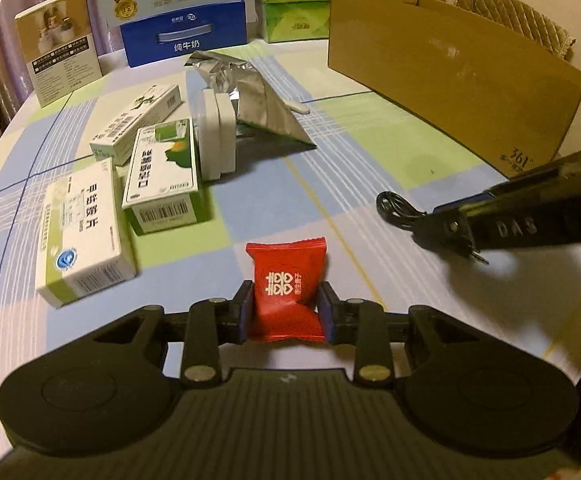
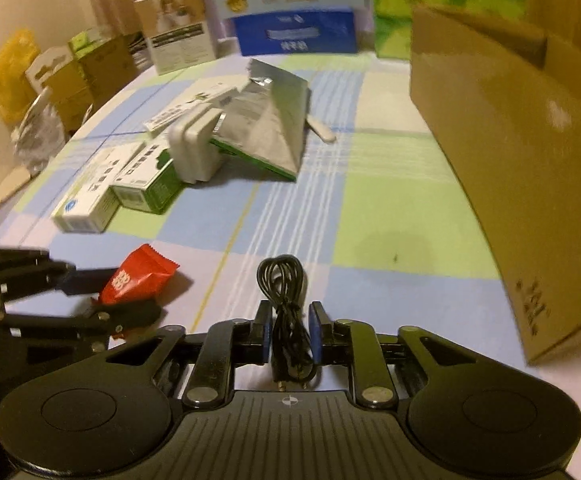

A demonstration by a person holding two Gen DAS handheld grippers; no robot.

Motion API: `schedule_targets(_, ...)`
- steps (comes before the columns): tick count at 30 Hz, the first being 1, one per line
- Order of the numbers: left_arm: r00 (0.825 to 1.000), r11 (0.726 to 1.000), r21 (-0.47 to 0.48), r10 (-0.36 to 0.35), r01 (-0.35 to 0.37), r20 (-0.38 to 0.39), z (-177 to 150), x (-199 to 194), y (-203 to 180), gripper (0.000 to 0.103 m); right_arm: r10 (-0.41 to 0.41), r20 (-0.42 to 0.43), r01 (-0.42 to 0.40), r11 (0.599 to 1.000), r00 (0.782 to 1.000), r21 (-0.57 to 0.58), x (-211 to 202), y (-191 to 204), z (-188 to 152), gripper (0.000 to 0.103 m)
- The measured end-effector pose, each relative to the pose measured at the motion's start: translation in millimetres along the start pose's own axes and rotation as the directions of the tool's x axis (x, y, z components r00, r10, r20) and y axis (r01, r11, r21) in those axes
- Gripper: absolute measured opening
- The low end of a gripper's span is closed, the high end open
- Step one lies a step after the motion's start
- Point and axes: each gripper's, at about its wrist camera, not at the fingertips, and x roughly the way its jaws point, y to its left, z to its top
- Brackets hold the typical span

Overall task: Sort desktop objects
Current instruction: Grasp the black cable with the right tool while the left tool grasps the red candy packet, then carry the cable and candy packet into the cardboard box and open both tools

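Red candy packet (image 1: 286,288) sits pinched between the two pads of the left hand-held gripper (image 1: 285,312), held by its side edges just above the counter (image 1: 370,152). It looks very light and crinkly, a glossy plastic pillow with crimped ends; it probably slips or crushes if squeezed hard, so a grip across the padded middle seems safest. The right hand-held gripper (image 2: 289,332) is closed narrowly on a coiled black cable (image 2: 286,292), soft and floppy, best taken across the bundled loops so none spring free. Just ahead and to the left of the left hand-held gripper lie stiff cardboard medicine boxes (image 1: 86,232), white and green, with sharp corners. Beyond them stand a white plastic charger (image 1: 218,136) and a crumpled silver foil bag (image 1: 258,100). Farther right stands a big brown cardboard box (image 1: 450,88), likely the place for sorted items.
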Motion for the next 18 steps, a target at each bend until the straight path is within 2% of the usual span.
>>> schedule_targets(2,1.0,1.0,0.007,0.0,0.0,0.008,-1.5,-1.0,-0.8,0.03,-0.02,0.007,0.02,0.999,1.0,-0.033,2.1,3.3,0.0,0.041)
schedule_targets(6,0.999,0.999,0.038,0.02,-0.021,0.028,-4.0,-2.8,-2.7,0.037,-0.033,0.001,0.033,0.995,0.999,-0.093,5.7,10.4,-4.7,0.042)
schedule_targets(10,0.999,1.0,0.015,0.022,-0.022,0.037,-5.9,-5.0,3.2,0.04,-0.038,-0.012,0.036,0.989,0.999,-0.143,6.1,18.4,-11.7,0.042)
schedule_targets(13,0.999,1.0,0.011,0.027,-0.027,0.039,-6.8,-5.6,5.3,0.043,-0.035,-0.017,0.033,0.991,0.999,-0.127,6.8,18.6,-13.2,0.041)
schedule_targets(18,0.999,1.0,0.001,0.022,-0.022,0.041,-7.8,-2.6,4.7,0.045,-0.025,-0.028,0.023,0.996,0.999,-0.085,1.6,16.3,-16.6,0.034)
